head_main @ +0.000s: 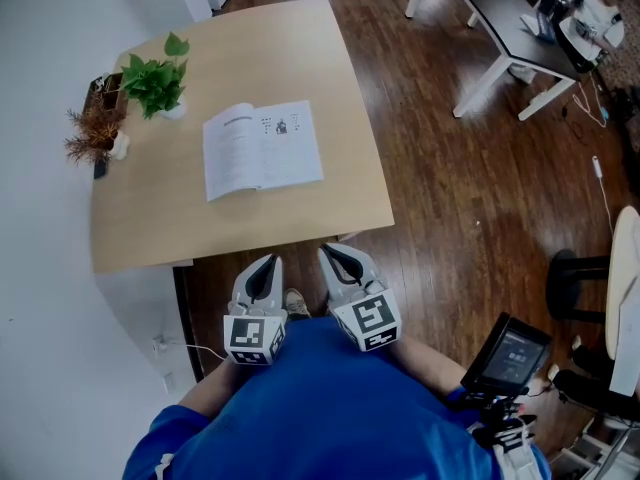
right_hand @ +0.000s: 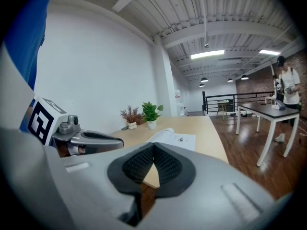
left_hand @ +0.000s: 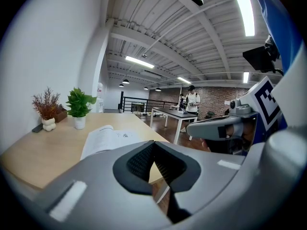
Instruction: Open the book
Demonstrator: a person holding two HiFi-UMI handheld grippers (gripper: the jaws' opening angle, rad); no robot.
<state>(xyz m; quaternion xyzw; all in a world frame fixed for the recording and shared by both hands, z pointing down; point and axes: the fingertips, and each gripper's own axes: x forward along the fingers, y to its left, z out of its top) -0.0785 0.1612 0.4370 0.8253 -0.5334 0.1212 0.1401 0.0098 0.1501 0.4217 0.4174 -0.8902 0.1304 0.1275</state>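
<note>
The book (head_main: pixel 262 148) lies open, pages up, in the middle of the light wooden table (head_main: pixel 250 223). It also shows in the left gripper view as the book (left_hand: pixel 108 138) and in the right gripper view as the book (right_hand: pixel 175 139), beyond the jaws. My left gripper (head_main: pixel 266 261) and right gripper (head_main: pixel 333 252) hang side by side off the table's near edge, close to my body and well short of the book. Each one is shut with its pads meeting and nothing between them: left gripper (left_hand: pixel 154 145), right gripper (right_hand: pixel 154 147).
A green potted plant (head_main: pixel 158 83) and a dried plant (head_main: pixel 95 133) stand at the table's far left by the white wall. Dark desks (head_main: pixel 510 18) stand across the wooden floor at the right, a person (left_hand: pixel 192 97) beside them. A small screen (head_main: pixel 508 353) sits at my right.
</note>
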